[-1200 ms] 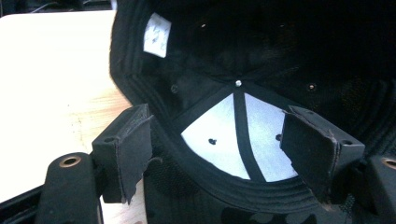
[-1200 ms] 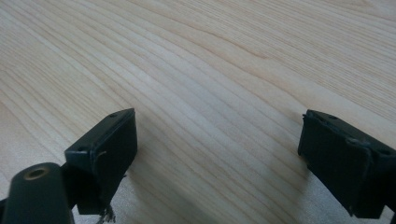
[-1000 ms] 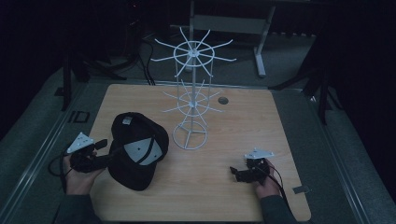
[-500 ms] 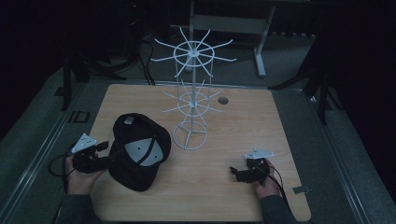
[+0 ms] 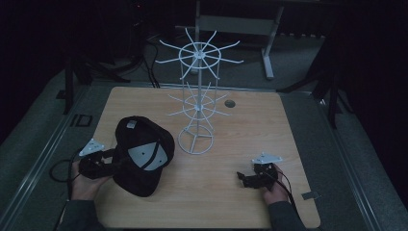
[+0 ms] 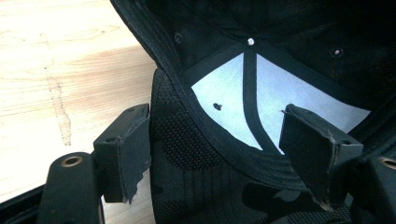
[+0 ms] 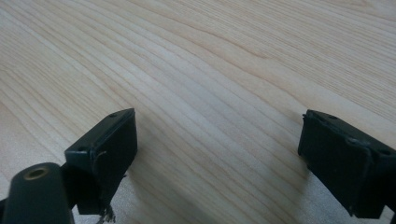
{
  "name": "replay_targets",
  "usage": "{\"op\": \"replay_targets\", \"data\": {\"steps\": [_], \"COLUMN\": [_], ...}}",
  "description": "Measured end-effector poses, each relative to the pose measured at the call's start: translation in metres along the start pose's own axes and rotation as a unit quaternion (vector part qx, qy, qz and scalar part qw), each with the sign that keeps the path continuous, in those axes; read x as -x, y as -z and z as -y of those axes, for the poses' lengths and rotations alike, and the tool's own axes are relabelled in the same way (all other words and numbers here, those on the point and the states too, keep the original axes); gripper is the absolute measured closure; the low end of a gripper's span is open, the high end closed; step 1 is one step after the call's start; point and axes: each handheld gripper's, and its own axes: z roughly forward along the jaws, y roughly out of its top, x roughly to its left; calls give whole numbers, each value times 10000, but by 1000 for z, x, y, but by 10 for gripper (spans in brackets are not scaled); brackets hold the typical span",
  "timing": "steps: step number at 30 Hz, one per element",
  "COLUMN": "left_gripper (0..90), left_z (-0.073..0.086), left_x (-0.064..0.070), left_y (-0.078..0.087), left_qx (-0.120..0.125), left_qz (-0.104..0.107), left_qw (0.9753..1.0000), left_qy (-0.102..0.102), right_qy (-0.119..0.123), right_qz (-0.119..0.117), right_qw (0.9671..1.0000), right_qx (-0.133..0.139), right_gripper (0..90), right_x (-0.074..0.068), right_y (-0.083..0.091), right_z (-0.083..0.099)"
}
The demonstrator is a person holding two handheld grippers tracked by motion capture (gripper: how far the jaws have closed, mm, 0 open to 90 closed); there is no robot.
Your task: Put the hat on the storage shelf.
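Note:
A black cap [image 5: 142,154] lies upside down on the left of the wooden table [image 5: 250,134], its grey inner lining [image 6: 275,93] facing up. My left gripper [image 5: 103,162] sits at the cap's left edge. In the left gripper view its jaws stand wide apart, and the cap's rim [image 6: 210,140] lies between the fingers [image 6: 123,156] of this open left gripper [image 6: 219,154]. My right gripper [image 5: 249,179] rests low near the table's front right. It is open, with only bare wood between the pads [image 7: 105,149] of the right gripper [image 7: 219,158].
A white wire display rack [image 5: 197,96] with spoke-like hooks stands at the table's middle, its ring base [image 5: 195,140] just right of the cap. A small round hole [image 5: 230,103] sits behind it. Dark floor and stands surround the table.
My left gripper has edged slightly right, closer in on the cap's rim. The cap and the right gripper have stayed in place.

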Motion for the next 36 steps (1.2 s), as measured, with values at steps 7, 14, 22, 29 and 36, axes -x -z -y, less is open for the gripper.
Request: {"op": "replay_targets", "data": {"steps": [7, 14, 22, 29, 36], "left_gripper": [266, 297, 372, 401, 448], "left_z": [-1, -1, 2, 5, 6], "left_x": [3, 8, 14, 18, 25], "left_y": [2, 1, -5, -9, -14], "left_qx": [29, -90, -417, -672, -979], "left_qz": [91, 251, 602, 952, 1238], "left_qw": [9999, 9994, 9961, 9914, 9845], "left_qy": [-71, -213, -483, -594, -759], "right_qy": [0, 0, -4, 1, 0], "right_qz": [0, -1, -1, 0, 0], "right_qw": [10000, 10000, 10000, 10000, 10000], "right_qx": [0, 0, -1, 0, 0], "right_gripper": [117, 117, 117, 117, 117], "right_x": [0, 0, 0, 0, 0], "right_y": [0, 0, 0, 0, 0], "right_z": [0, 0, 0, 0, 0]}}
